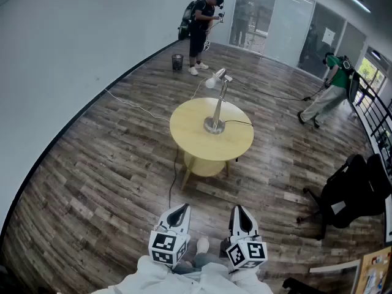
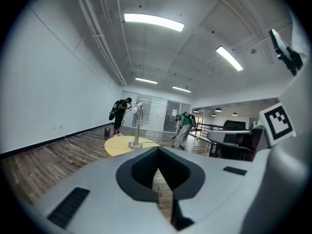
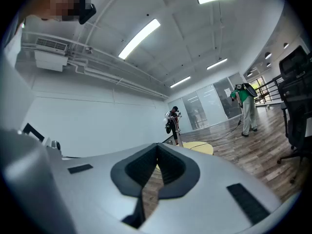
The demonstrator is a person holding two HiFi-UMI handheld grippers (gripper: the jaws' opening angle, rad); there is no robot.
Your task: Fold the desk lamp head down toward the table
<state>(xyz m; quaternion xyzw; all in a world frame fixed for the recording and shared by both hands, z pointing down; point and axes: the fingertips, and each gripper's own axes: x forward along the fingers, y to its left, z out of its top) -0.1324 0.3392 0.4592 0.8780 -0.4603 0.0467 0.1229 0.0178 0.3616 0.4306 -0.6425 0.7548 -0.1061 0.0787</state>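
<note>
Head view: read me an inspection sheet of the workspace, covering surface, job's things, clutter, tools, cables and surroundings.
Surface: round yellow table, holding only the lamp and its cord.
Job's things: desk lamp upright on the table, head raised, not folded down.
Clutter: nothing seen.
Tools: left tool and right tool both shut, empty, well short of the table.
Cables: black cord running from the lamp base across the tabletop; white cable on the floor.
Surroundings: wood floor, person in black, person in green, bin, black chair.
</note>
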